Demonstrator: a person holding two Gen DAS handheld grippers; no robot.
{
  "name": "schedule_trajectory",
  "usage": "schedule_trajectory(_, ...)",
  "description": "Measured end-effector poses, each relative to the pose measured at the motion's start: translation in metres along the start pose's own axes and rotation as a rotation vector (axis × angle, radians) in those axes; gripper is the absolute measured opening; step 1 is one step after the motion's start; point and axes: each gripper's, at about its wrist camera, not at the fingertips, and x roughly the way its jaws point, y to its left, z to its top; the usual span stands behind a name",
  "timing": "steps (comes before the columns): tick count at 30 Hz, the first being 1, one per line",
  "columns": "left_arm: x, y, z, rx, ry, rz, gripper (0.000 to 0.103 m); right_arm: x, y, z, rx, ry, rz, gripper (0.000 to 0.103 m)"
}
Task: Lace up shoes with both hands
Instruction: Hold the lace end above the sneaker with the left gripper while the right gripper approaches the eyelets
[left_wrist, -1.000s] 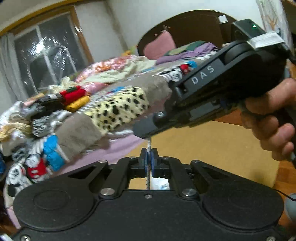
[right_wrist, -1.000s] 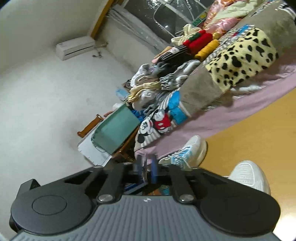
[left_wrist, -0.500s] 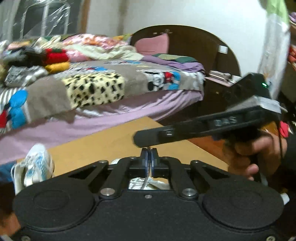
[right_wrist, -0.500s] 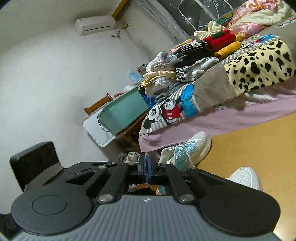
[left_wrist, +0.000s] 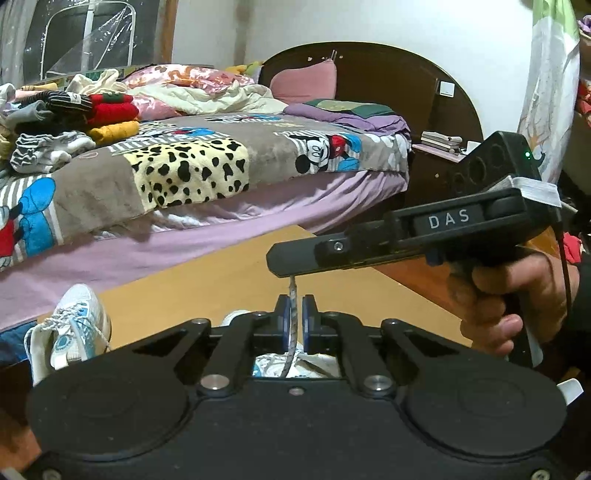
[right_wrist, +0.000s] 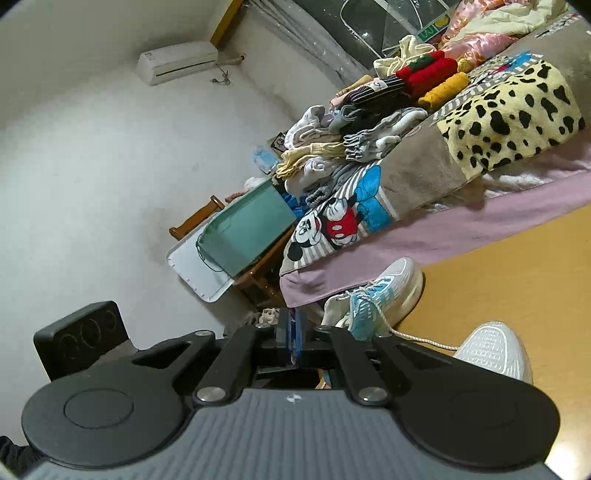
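A thin, braided white shoelace (left_wrist: 292, 325) runs taut and upright from the white mesh shoe (left_wrist: 284, 363) on the tan wooden table (left_wrist: 229, 280), pinched between the blue pads of the left gripper (left_wrist: 293, 323) and rising to the right gripper (left_wrist: 280, 260) just above. That black gripper lies almost level across the table, a hand (left_wrist: 517, 295) wrapped around its handle, its jaws pressed together, though its own view does not show the lace between them. Most of the shoe is hidden behind the left gripper's body, and a second white-and-blue sneaker (left_wrist: 70, 325) stands at the table's edge beside the bed (left_wrist: 221, 206).

Tan table (left_wrist: 229, 280), two white shoes (right_wrist: 384, 291) on it
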Motion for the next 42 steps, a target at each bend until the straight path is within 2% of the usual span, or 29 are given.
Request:
schedule_trajectory(13, -0.001, 0.007, -0.002, -0.033, -0.010, -0.006, 0.001, 0.004, 0.006, -0.004, 0.001, 0.011, -0.018, 0.004)
schedule_trajectory(16, -0.001, 0.016, -0.004, -0.061, -0.008, 0.032, 0.001, 0.004, 0.005, -0.004, 0.018, 0.013, -0.018, 0.005)
schedule_trajectory(17, -0.002, 0.020, -0.004, -0.072, -0.008, 0.048, 0.001, 0.002, 0.003, -0.003, 0.024, 0.013, -0.022, 0.008)
schedule_trajectory(19, -0.003, 0.028, -0.004, -0.091, -0.012, 0.081, 0.001, -0.001, 0.001, -0.003, 0.040, 0.017, -0.059, 0.010)
schedule_trajectory(21, -0.004, 0.037, -0.003, -0.112, -0.016, 0.112, 0.001, -0.005, -0.002, -0.006, 0.079, 0.035, -0.096, 0.020)
schedule_trajectory(24, -0.006, 0.049, -0.002, -0.167, -0.024, 0.137, 0.001, -0.007, 0.003, -0.016, 0.066, 0.118, -0.200, 0.021)
schedule_trajectory(25, -0.006, 0.053, -0.003, -0.182, -0.026, 0.139, 0.001, -0.006, 0.011, -0.019, -0.008, 0.162, -0.246, 0.023)
schedule_trajectory(27, -0.005, 0.056, -0.005, -0.200, -0.018, 0.140, 0.001, 0.002, 0.036, -0.028, -0.232, 0.282, -0.346, 0.038)
schedule_trajectory(29, -0.002, 0.056, -0.008, -0.199, -0.001, 0.135, 0.001, 0.015, 0.055, -0.043, -0.441, 0.410, -0.412, 0.043)
schedule_trajectory(33, 0.003, 0.051, -0.013, -0.184, 0.027, 0.116, 0.001, 0.046, 0.068, -0.069, -0.722, 0.594, -0.503, 0.044)
schedule_trajectory(42, 0.008, 0.051, -0.016, -0.187, 0.045, 0.097, 0.001, 0.099, 0.063, -0.090, -0.900, 0.786, -0.572, 0.045)
